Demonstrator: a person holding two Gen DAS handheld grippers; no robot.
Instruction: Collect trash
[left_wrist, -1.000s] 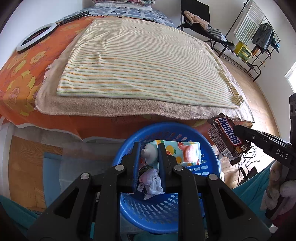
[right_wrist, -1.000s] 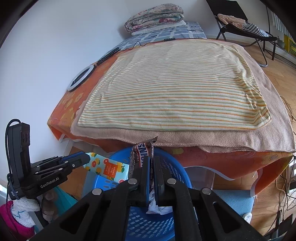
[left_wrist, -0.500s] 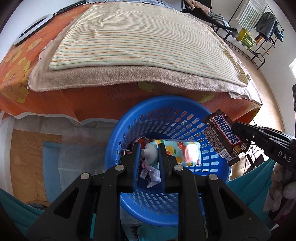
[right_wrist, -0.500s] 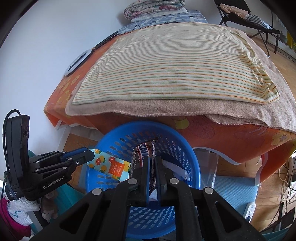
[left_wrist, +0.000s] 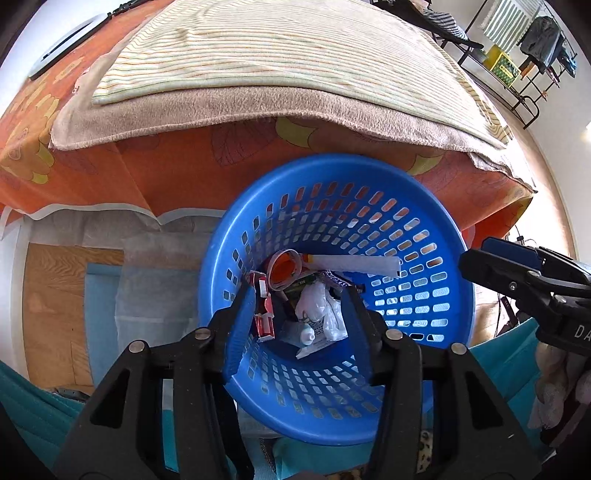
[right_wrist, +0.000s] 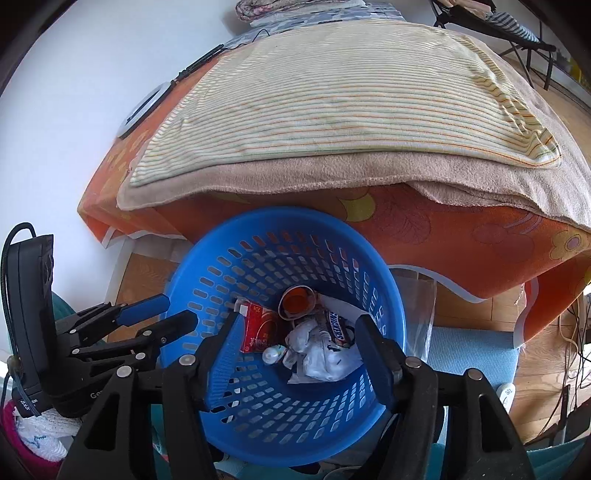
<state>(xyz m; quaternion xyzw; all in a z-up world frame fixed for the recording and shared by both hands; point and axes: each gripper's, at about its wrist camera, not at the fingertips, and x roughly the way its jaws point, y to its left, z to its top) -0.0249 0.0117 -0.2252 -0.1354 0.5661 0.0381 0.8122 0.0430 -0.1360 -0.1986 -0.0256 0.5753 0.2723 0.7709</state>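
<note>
1. Left gripper (left_wrist: 301, 314): jaws spread wide, empty, hanging over the basket mouth; half a second ago it pinched a small tube.
2. Right gripper (right_wrist: 299, 345): likewise wide open and empty; the candy wrapper (right_wrist: 337, 329) it held now lies inside.
3. Meaning: both pieces dropped, so this deposit looks finished.
4. Basket (left_wrist: 424, 206): blue, perforated, round, on the floor against the bed (left_wrist: 258, 55).
5. Contents: crumpled white tissue (left_wrist: 321, 308), red carton (right_wrist: 258, 328), orange-lined cup (left_wrist: 282, 267), small tube (right_wrist: 273, 353).
</note>
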